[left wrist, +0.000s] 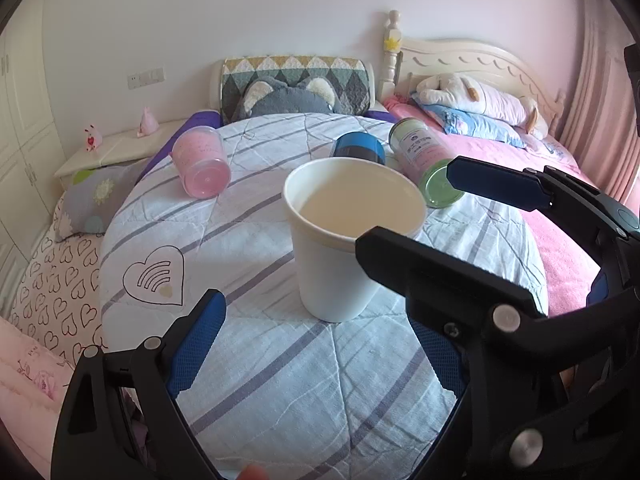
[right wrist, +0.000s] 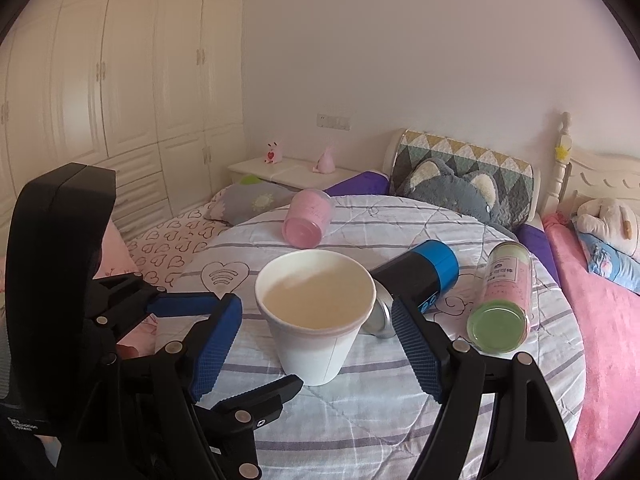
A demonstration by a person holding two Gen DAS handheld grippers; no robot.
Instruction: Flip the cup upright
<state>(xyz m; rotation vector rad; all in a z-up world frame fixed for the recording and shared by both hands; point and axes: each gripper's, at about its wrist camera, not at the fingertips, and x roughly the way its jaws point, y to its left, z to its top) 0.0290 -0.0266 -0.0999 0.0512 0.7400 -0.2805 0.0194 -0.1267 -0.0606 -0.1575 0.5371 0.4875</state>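
A white paper cup [left wrist: 340, 256] stands upright, mouth up, on the striped quilt [left wrist: 280, 380]; it also shows in the right wrist view [right wrist: 316, 332]. My left gripper [left wrist: 320, 344] is open just short of the cup, its jaws wide apart and empty. My right gripper [right wrist: 316, 340] is open with its blue pads either side of the cup, not touching it. In the left wrist view the right gripper [left wrist: 412, 212] comes in from the right, its near finger [left wrist: 420, 272] crossing in front of the cup's rim. The left gripper's fingers [right wrist: 188, 306] show at the left of the right wrist view.
On the quilt behind the cup lie a pink cup [left wrist: 202, 162], a black and blue can [right wrist: 416, 284] and a jar with a green lid [right wrist: 504, 300], all on their sides. Pillows, a grey plush [left wrist: 286, 98] and a headboard stand behind. A pink blanket [left wrist: 560, 248] lies right.
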